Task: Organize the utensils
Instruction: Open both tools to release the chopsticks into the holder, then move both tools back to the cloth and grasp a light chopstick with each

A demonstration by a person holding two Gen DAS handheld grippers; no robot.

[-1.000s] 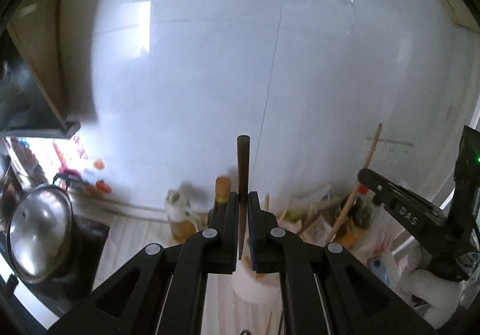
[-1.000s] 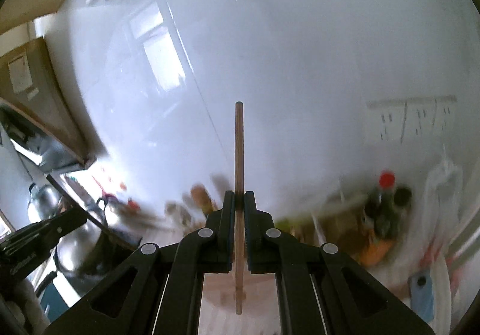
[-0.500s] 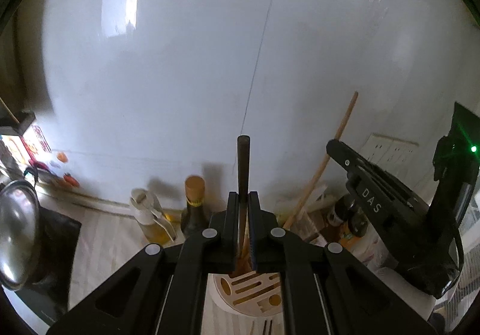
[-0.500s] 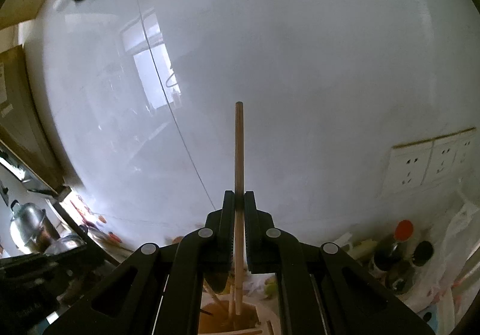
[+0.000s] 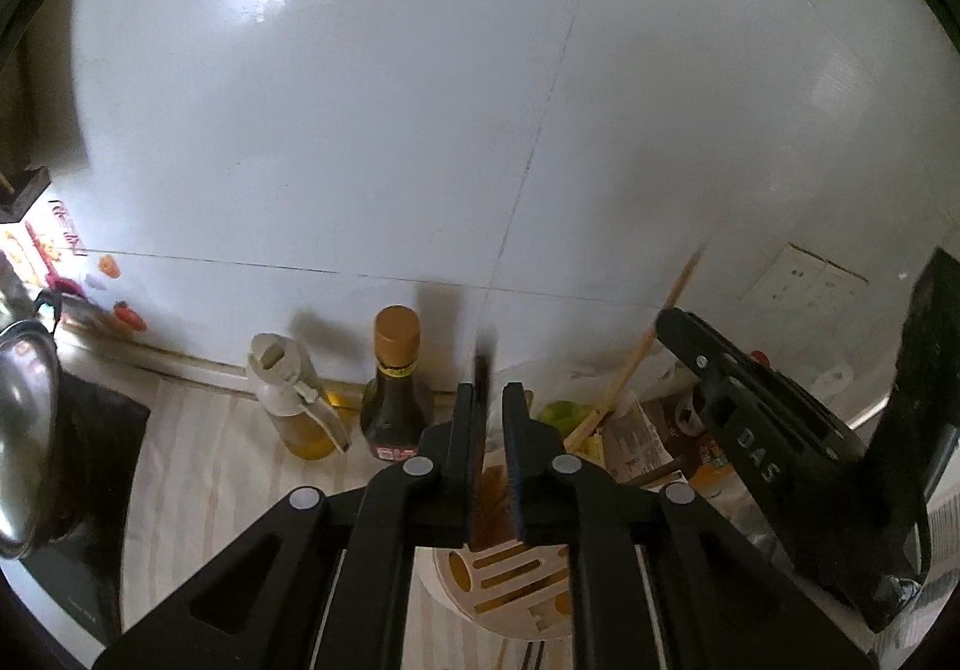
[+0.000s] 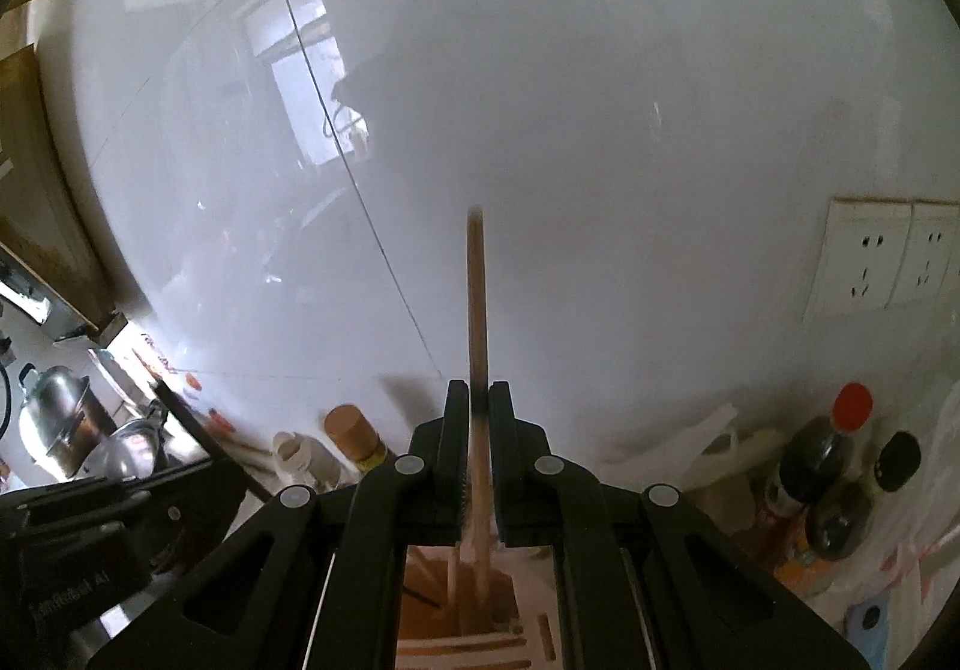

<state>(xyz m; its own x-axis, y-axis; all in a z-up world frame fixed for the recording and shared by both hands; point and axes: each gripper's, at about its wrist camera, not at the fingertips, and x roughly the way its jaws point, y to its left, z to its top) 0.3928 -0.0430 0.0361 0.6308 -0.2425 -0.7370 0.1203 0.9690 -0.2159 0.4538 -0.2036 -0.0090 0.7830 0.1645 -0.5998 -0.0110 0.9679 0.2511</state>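
We read "DAS" in raised letters on the black body of the right gripper (image 5: 750, 430) where it crosses the left wrist view. On the left gripper (image 6: 90, 568), seen at the lower left of the right wrist view, there is pale lettering ending in "AI", the rest too blurred to read. The dark sauce bottle (image 5: 393, 394) with the tan cap carries a red label with white print too small for us to make out.

We count two utensils in the tools. The left gripper (image 5: 493, 460) has a dark stick (image 5: 483, 370) between its jaws, lying against the left pad with a gap on the other side; the jaws are opening. The right gripper (image 6: 478, 460) has a pale wooden chopstick (image 6: 476, 298) standing upright between its jaws, which are also opening, small gaps showing at both pads. Both sticks reach down into the round slotted utensil holder (image 5: 510, 586), whose wooden top shows one round hole and several long slots.

Against the tiled wall we count one oil dispenser (image 5: 294, 400) beside the sauce bottle, two wall sockets (image 6: 888, 262), one red-capped bottle (image 6: 834, 436), one black-capped bottle (image 6: 858, 496), and one steel pot (image 6: 57, 418).
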